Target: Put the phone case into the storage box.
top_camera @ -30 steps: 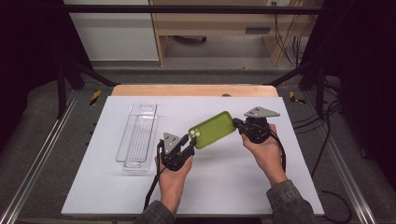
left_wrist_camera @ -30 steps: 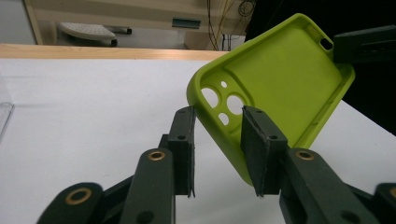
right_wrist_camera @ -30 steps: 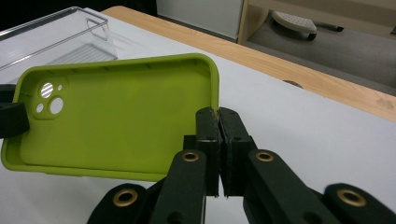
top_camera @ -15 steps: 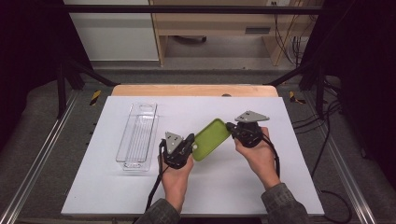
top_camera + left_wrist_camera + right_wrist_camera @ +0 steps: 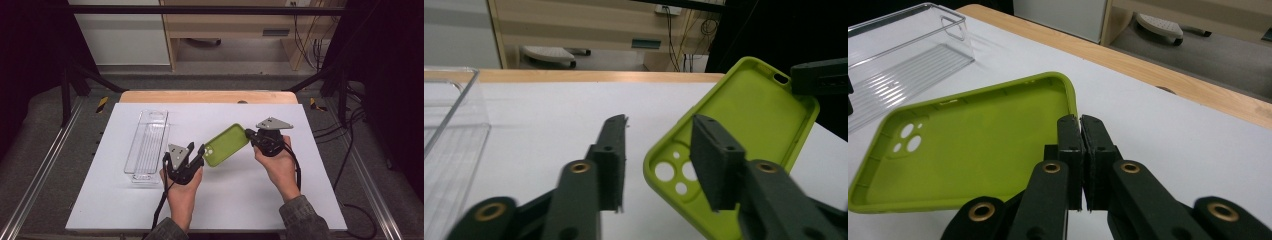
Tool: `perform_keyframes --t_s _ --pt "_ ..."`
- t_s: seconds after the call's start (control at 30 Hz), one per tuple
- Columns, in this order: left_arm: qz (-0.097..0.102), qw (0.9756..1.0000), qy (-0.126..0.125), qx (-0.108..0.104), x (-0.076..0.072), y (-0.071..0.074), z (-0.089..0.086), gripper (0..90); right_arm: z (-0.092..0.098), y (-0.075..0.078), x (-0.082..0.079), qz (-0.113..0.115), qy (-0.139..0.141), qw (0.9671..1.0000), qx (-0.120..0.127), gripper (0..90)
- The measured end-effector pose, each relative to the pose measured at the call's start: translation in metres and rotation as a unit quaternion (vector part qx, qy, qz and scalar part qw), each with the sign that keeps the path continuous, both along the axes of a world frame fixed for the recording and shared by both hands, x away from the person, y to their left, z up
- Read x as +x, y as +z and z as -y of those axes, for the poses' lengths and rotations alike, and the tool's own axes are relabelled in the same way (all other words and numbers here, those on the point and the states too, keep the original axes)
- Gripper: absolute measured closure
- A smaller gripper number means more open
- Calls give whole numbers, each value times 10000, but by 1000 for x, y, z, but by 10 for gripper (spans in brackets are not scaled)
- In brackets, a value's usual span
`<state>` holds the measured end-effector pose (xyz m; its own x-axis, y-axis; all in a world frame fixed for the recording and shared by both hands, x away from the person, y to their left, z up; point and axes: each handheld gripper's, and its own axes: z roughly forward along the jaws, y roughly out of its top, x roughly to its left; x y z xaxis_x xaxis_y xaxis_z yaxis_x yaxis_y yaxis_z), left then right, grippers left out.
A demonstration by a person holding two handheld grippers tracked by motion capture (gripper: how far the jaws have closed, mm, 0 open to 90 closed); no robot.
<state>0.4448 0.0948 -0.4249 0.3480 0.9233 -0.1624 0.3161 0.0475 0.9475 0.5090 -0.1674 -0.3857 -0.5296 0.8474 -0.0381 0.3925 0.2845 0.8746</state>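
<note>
Both jaws of my right gripper are pinched tight on the bottom edge of the soft lime-green rubber phone case. That grip alone keeps the case up, tilted, a little above the white table top, with its hollow side facing up.

My left gripper has just been opening its jaws. Now they stand apart. One pad sits over the hollow side of the case near the camera holes, and the other pad is out past the case's edge, over the bare table. So the corner of the case is between them, but the pads do not squeeze it.

The clear plastic tray lies on the table to the left of my left hand, near it but not touching.

What could go wrong? The case is bendy, and only a thin bit of its edge is in the right grip. If I shake or tip that hand, I think the case could slip out and drop flat on the table. If I close the left jaws crooked, they could fold the corner or push the case out of the right grip. If both hands pull apart hard, the rubber could stretch or pop free.
</note>
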Motion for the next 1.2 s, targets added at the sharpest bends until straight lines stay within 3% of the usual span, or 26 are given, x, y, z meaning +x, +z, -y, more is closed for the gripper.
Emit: perform_keyframes --t_s 0.2,0.4,0.57,0.63,0.7,0.87,1.1,1.2 --pt "-132 9999 26 -90 0 -4 0 460 0 3 -2 107 -14 9999 106 882" --pt "-506 9980 -197 -323 6 -12 1 392 3 7 -4 196 -30 9997 152 882" --pt "-910 9920 -530 -690 10 -20 4 359 3 8 -5 234 -34 9996 178 882" --pt "-958 9905 -602 -784 11 -21 5 372 3 9 -5 236 -24 9996 165 882" --pt "-1059 9867 -765 -969 12 -22 5 456 2 9 -5 231 -26 9996 182 882" --pt "-1235 9792 -726 -1434 14 -23 -1 550 1 7 -4 202 -39 9997 151 881" --pt "-1071 9792 -577 -1624 12 -17 -10 757 0 3 -3 128 -54 9999 68 880" --pt "-994 9802 -499 -1636 11 -15 -12 793 -1 2 -3 111 -37 9999 64 879"
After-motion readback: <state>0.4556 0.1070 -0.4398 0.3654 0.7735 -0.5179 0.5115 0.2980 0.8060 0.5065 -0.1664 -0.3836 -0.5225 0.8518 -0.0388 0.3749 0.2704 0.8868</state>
